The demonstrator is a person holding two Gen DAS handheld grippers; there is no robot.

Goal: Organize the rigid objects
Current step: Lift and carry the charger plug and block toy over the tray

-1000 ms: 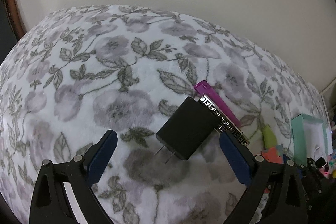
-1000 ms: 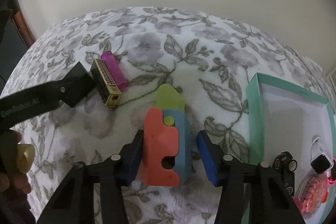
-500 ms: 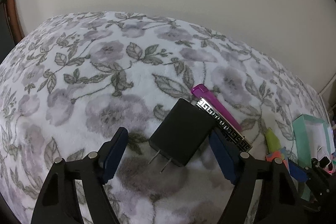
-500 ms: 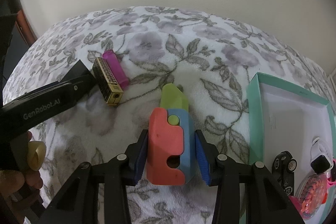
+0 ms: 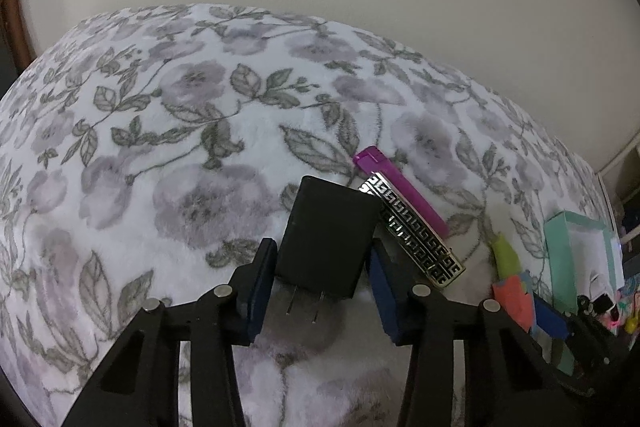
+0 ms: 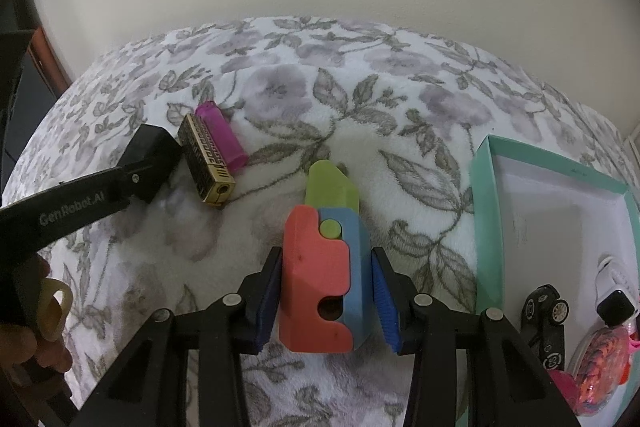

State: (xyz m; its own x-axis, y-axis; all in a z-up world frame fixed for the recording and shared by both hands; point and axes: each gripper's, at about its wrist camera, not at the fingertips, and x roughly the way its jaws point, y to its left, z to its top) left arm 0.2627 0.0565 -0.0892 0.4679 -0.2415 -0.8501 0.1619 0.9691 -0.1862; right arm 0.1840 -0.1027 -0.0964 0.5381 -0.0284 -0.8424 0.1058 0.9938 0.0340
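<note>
Left wrist view: your left gripper (image 5: pixel 322 285) is closing around the black charger (image 5: pixel 328 237), which lies on the floral blanket (image 5: pixel 168 131) just left of the gold lighter (image 5: pixel 414 233). Right wrist view: your right gripper (image 6: pixel 326 301) clamps the coloured toy (image 6: pixel 324 269), left of the teal box (image 6: pixel 486 227); that lighter (image 6: pixel 206 161) lies farther left.

R tool (image 6: pixel 326 301) w/ pads on red-blue-green toy (image 6: pixel 322 267) (teal box (image 6: pixel 486 227) beside)
</note>
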